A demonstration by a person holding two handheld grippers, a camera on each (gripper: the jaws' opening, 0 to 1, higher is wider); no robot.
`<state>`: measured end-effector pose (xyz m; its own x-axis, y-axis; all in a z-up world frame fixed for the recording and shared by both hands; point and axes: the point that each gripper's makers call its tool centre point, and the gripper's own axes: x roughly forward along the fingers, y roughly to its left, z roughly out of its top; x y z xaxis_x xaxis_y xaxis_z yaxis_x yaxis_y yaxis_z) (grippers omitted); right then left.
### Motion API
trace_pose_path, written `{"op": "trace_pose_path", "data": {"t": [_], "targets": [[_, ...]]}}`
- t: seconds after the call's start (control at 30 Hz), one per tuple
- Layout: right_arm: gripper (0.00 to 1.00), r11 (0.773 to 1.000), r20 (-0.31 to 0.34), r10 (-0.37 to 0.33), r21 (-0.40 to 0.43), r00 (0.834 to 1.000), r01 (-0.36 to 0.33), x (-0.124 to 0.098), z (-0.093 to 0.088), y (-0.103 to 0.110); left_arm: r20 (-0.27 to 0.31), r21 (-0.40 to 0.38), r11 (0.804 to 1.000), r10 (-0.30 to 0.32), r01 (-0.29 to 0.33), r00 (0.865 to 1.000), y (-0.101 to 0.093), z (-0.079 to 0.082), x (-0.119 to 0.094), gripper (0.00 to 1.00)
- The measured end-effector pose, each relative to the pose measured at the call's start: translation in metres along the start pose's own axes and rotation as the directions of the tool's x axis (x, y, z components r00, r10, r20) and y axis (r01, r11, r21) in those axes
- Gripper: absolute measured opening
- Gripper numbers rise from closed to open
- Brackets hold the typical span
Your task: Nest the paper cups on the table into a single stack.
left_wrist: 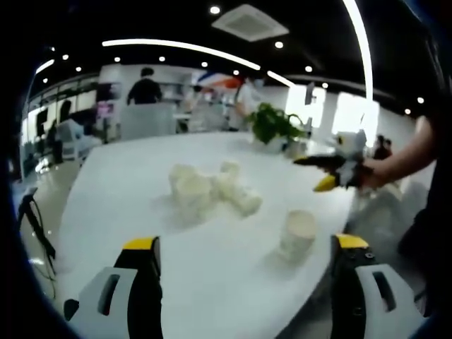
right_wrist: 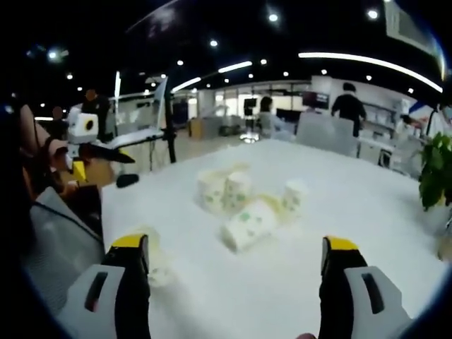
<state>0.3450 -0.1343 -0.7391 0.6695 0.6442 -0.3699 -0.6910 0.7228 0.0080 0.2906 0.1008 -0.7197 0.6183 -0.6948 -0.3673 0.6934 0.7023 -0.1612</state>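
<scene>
On the table (left_wrist: pixel 212 282), cups (right_wrist: pixel 244 201) cluster mid-surface, one cup (left_wrist: pixel 296 236) apart. Left gripper (left_wrist: pixel 246 272) and right gripper (right_wrist: pixel 233 279) both gape empty. I'd take the upright loner first, by its rim.

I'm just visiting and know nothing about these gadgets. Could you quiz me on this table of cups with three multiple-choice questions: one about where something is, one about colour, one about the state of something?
1. Where does the lone cup stand in the left gripper view?
A. Near the table's edge, apart from the cluster
B. Inside the plant pot
C. On the floor

2. What colour are the tips of the left gripper's fingers?
A. Red
B. Yellow
C. Green

3. In the right gripper view, how does the cup with green print nearest the right gripper sit?
A. Upright
B. Stacked in another
C. Lying on its side

Answers: 1 A, it stands alone in front of the cup cluster. 2 B, both tips show yellow. 3 C, its side wall rests on the table.
</scene>
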Motion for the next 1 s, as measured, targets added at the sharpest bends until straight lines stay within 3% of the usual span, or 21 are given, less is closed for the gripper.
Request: {"op": "trace_pose_path", "data": {"t": [0.67, 1.0], "targets": [[0.97, 0.999, 0.009, -0.021, 0.029, 1.0, 0.02, -0.016, 0.002, -0.013, 0.008, 0.043, 0.999, -0.016, 0.015, 1.0, 0.043, 0.011, 0.089, 1.0], [0.95, 0.999, -0.006, -0.015, 0.045, 1.0, 0.015, -0.019, -0.005, -0.012, -0.011, 0.033, 0.999, -0.032, 0.032, 0.999, 0.05, 0.01, 0.116, 1.0]]}}
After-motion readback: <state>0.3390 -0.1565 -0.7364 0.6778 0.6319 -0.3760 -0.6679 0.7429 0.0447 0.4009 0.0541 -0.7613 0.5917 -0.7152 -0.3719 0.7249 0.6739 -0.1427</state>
